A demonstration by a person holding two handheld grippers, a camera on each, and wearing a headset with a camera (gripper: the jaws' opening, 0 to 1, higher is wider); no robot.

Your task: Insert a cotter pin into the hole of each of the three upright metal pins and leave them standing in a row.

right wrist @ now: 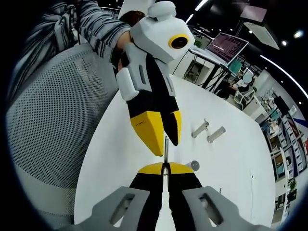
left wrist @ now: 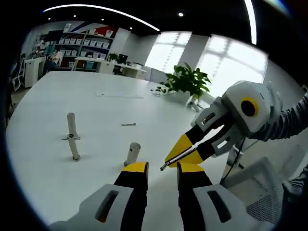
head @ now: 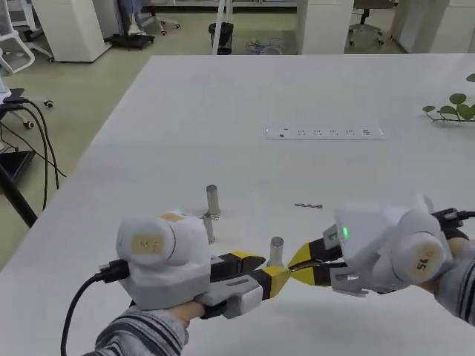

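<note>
Since the nearest upright pin (head: 277,251) looks bare, the right gripper (right wrist: 165,168) pinches a cotter pin (right wrist: 165,151) tightly and points it toward that pin, while the left gripper (left wrist: 162,168), jaws apart and empty, stands just beside, likely to steady it.

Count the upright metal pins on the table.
3: far pin, middle pin just in front of it, near pin off to the right, closest to you. None looks hidden.

bright, even ceiling light, soft shadows; gripper views bulge at edges, windows glare.
</note>
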